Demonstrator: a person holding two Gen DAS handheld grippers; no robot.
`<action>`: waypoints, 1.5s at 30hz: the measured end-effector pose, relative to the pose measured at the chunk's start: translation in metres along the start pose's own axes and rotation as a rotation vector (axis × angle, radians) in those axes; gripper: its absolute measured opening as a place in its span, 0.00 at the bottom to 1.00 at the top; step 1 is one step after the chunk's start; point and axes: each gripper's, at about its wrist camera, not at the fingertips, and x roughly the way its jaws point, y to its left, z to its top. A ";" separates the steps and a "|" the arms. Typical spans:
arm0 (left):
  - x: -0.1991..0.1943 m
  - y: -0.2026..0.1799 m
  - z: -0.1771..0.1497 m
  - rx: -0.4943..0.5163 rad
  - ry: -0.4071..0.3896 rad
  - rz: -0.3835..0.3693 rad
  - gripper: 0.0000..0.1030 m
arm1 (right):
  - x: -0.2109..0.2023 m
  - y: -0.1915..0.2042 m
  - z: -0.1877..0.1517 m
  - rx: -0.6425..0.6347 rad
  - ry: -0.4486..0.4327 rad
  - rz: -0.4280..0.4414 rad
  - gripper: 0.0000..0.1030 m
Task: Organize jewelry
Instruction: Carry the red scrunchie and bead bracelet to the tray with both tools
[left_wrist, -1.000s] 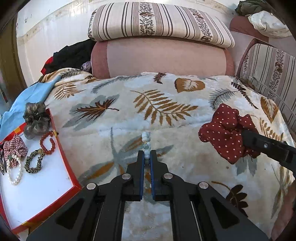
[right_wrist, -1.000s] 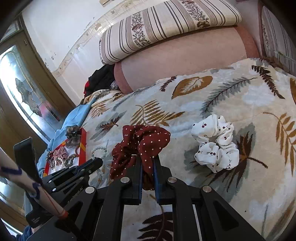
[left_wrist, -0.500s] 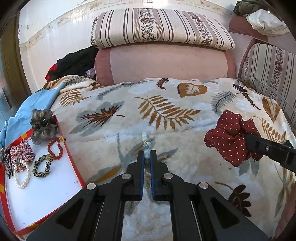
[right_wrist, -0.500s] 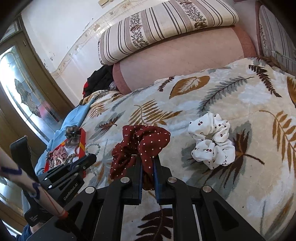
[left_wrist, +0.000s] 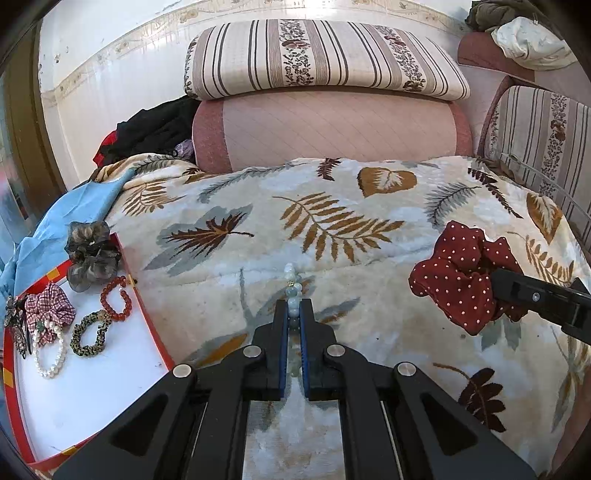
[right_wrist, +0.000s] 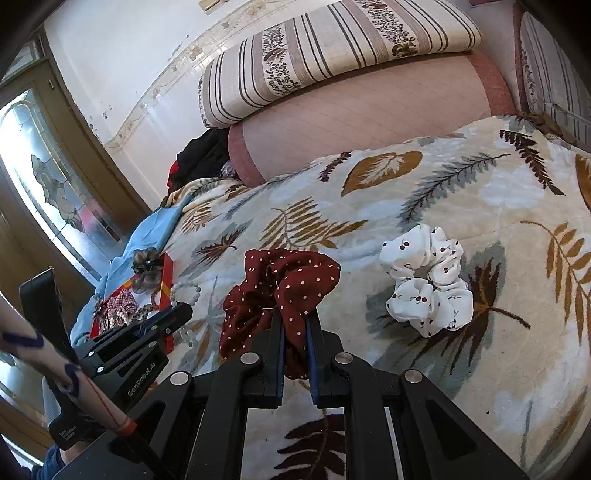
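Observation:
My left gripper (left_wrist: 294, 308) is shut on a pale green bead bracelet (left_wrist: 291, 284), whose beads stick out past the fingertips above the leaf-print blanket (left_wrist: 332, 229). My right gripper (right_wrist: 294, 317) is shut on a dark red polka-dot scrunchie (right_wrist: 284, 284), which the left wrist view shows as the red scrunchie (left_wrist: 458, 280) at the right. A white scrunchie (right_wrist: 428, 280) with cherry print lies on the blanket right of it. At the left sits a red-rimmed white tray (left_wrist: 92, 380) holding a checked scrunchie (left_wrist: 50, 306), a red bead bracelet (left_wrist: 116, 299), a green bracelet (left_wrist: 88, 334) and a pearl bracelet (left_wrist: 50, 354).
A grey-brown organza scrunchie (left_wrist: 90, 254) rests on the tray's far rim beside blue cloth (left_wrist: 62, 218). A pink bolster (left_wrist: 332, 129) and striped pillow (left_wrist: 321, 59) stand behind the blanket. Dark clothes (left_wrist: 155, 129) are piled at the back left. A person's forearm (right_wrist: 55, 373) holds the left gripper.
The left wrist view has turned slightly, showing more of the tray and the wall. Both grippers keep their hold; the right one has barely shifted.

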 end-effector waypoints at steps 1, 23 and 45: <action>-0.001 0.000 0.000 0.001 -0.002 0.002 0.05 | 0.000 0.000 0.000 -0.001 -0.001 0.000 0.11; -0.032 0.048 -0.004 -0.049 -0.054 0.049 0.05 | -0.008 0.033 -0.015 -0.015 -0.013 0.016 0.11; -0.077 0.220 -0.037 -0.355 -0.057 0.212 0.05 | 0.054 0.190 -0.038 -0.144 0.110 0.166 0.11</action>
